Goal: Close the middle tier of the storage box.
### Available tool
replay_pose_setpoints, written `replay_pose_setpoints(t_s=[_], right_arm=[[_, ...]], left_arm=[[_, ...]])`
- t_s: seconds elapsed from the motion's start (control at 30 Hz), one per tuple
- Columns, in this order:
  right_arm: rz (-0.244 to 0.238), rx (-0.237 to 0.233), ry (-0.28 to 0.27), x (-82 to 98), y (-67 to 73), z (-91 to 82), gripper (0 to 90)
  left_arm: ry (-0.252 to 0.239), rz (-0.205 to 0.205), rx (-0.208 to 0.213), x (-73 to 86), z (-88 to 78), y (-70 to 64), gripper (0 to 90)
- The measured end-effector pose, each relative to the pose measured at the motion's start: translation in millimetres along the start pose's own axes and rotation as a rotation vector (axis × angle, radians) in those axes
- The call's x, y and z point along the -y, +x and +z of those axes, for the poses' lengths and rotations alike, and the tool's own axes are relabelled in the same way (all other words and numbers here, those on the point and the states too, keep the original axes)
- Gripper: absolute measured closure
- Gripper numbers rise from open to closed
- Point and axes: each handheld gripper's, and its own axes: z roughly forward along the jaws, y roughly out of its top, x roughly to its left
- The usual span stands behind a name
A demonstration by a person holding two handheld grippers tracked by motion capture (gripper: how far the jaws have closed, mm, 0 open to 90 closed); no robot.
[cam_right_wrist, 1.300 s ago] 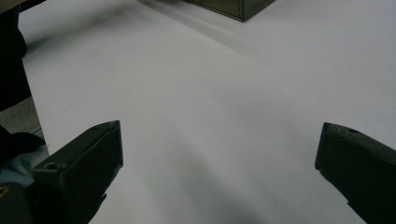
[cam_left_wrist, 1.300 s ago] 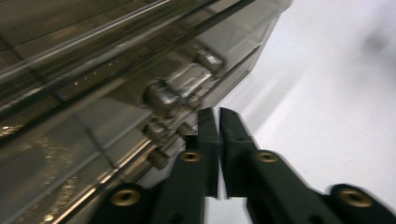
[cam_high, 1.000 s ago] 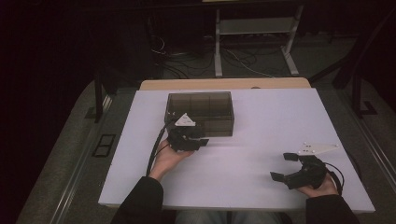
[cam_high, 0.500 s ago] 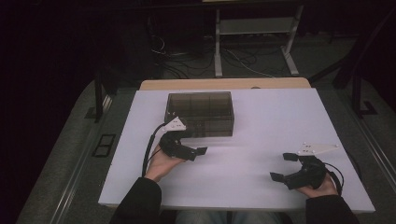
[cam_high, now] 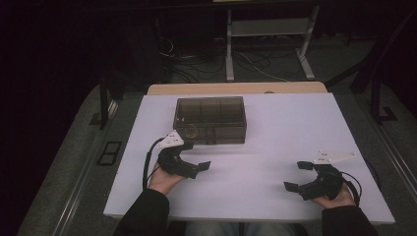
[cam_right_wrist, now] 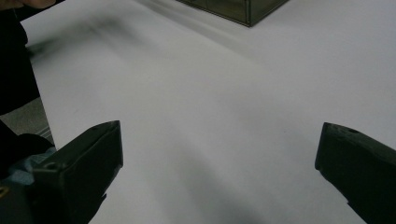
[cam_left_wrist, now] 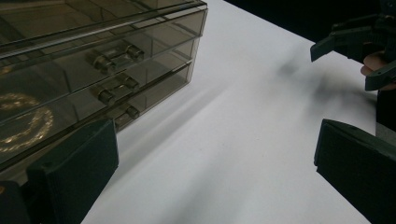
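- Your left gripper (cam_high: pixel 189 160) sat just in front of the smoked, see-through drawer box (cam_high: pixel 210 119), near its left front corner; its jaws had just been opening and stood wide apart with nothing between them.
- The box stood toward the far middle of the table (cam_high: pixel 275 142). In the left gripper view its drawers (cam_left_wrist: pixel 116 70) looked pushed in flush, their small handles (cam_left_wrist: pixel 113 55) untouched, and a coiled gold chain (cam_left_wrist: pixel 28 128) lay inside one.
- Judging by that, the drawer work looked finished, or between steps, with little left.
- Your right gripper (cam_high: pixel 301 175) rested well apart from the box, near the table's right front, jaws spread and empty.
- The table top was plain white, bare apart from the box.
- The room was dim: dark floor, loose cables (cam_high: pixel 196 64) and a white metal stand (cam_high: pixel 268 44) behind the table.
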Motion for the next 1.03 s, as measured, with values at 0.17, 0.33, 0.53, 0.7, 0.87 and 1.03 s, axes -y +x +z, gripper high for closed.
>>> replay_pose_setpoints(t_s=[0.17, 0.33, 0.53, 0.7, 0.87, 1.03], right_arm=[[0.006, -0.002, 0.000, -0.4, 1.1, 0.1, 0.3], [0.004, -0.003, -0.002, -0.4, 1.7, 0.0, 0.3], [-0.002, -0.005, 0.000, -0.4, 1.8, 0.5, 0.3], [0.002, -0.006, 0.001, -0.4, 2.3, 0.3, 0.3], [0.001, -0.006, 0.002, -0.4, 2.5, 0.7, 0.3], [0.004, -0.005, 0.001, -0.4, 1.9, 1.0, 0.3]], left_arm=[[-0.011, -0.016, 0.003, 6.5, -5.7, -1.3, 0.0], [-0.024, -0.019, 0.002, 13.2, -10.7, -3.9, 0.0], [-0.035, -0.009, 0.004, 20.8, -15.5, -9.9, 0.0], [-0.044, -0.001, 0.004, 27.6, -19.0, -14.4, 0.0], [-0.042, -0.004, -0.001, 31.7, -20.6, -12.6, 0.0], [-0.037, -0.005, -0.006, 33.3, -19.9, -9.7, 0.0]])
